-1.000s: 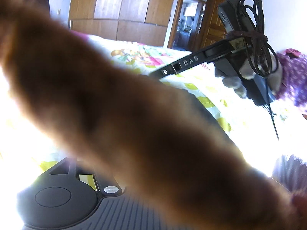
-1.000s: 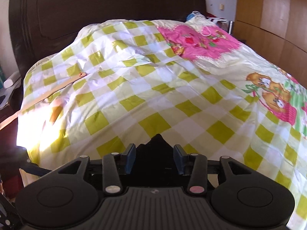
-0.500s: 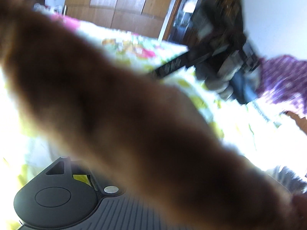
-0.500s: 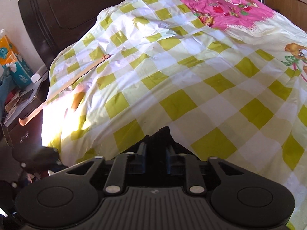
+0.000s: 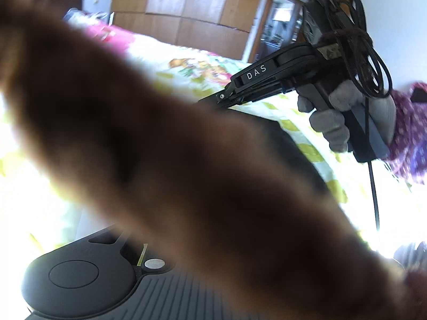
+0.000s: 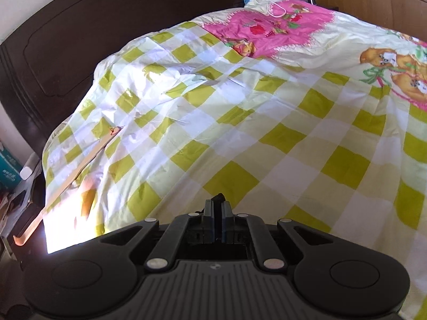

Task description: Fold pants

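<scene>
Pants point(image 6: 219, 198) pinched in right gripper point(image 6: 217, 214), bedspread point(image 6: 267, 133) beyond

The right gripper point(image 6: 216, 214) is matt black plastic with a ribbed body and dull metal pivot pins; between its jaws sits a tuft of dark matt cloth, the pants point(image 6: 219, 197). Ahead of the jaws the bed sheet point(image 6: 240, 122) is thin, smooth, creased cloth, faintly shiny in sunlight. Beyond it the headboard point(image 6: 80, 37) is dark polished wood. Left of the jaws lies a flat, pale wooden strip point(image 6: 80, 165).
</scene>
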Motion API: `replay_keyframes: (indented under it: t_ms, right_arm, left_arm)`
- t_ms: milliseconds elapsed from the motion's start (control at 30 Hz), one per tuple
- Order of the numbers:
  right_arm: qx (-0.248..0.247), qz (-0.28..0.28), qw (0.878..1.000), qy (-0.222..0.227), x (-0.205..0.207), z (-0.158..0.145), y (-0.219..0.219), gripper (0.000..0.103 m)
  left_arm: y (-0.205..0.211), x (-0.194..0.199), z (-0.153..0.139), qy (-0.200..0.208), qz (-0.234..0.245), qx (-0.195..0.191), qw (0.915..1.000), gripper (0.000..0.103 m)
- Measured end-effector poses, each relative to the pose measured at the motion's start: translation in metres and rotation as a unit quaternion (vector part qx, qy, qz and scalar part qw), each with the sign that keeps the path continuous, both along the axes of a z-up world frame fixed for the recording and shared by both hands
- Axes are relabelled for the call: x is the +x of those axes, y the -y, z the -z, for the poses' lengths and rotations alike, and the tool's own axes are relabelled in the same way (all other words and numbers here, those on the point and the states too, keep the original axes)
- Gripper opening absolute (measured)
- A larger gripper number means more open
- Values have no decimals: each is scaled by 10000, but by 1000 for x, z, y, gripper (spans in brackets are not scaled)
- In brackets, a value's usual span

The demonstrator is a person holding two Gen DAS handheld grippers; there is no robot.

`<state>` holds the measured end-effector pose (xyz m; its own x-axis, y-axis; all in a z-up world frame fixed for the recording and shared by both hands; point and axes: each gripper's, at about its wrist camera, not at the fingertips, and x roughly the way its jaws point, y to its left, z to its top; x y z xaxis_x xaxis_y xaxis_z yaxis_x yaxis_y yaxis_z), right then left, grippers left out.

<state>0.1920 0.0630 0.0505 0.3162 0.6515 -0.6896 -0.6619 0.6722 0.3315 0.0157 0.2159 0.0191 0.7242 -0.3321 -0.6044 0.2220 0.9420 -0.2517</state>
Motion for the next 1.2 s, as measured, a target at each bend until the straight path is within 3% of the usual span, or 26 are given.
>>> replay_keyframes:
  t_ms: [133,267,367,433,500,633,700,800,900,1000,1100,1133,1200]
  right_arm:
    - [-79,276,9995,-128,3,40,-7,21]
    - [-64,374,9993,72,1,49,-6,22]
    - [-173,486,9982,318,-4,49,-8,23]
    - [-168,558,9975,412,-6,38,-7,24]
    - [155,659,9959,594,-10,16,2,24]
    - [589,751,9900,1043,-22,-34,32,27]
    - [579,833,9887,1101,-31,-49,55,30]
    - [525,1036,9896,854,-53,-48,98,32]
    - [478,1200,9910,339,-67,-21,127,34]
    - [411,1888,9810,-202,-51,12,143,34]
    - [547,2398,9687,-341,-24,33,156,30]
    - [554,2506,9658,-369,-17,36,158,23]
    - [578,2706,9602,-383,-7,36,161,22]
  left_arm:
    - [-15,2,20,7,-39,-152,9999,23]
    - [-21,1,28,128,-35,-136,9998,27]
    - [-27,3,32,56,-275,-357,9990,41]
    - [-26,3,25,55,-346,-256,9991,45]
    - [-22,0,13,98,-341,-132,9993,45]
    - [-14,-8,-16,328,-489,472,9971,44]
    - [-11,-12,-29,504,-536,749,9945,42]
    - [-8,-15,-50,796,-384,690,9937,42]
    - [10,-9,-55,975,41,602,9934,43]
    - [30,13,-35,735,449,599,9945,43]
    - [39,31,-9,309,591,879,9939,43]
    - [39,34,-3,207,596,913,9938,43]
    - [36,31,0,193,618,926,9936,43]
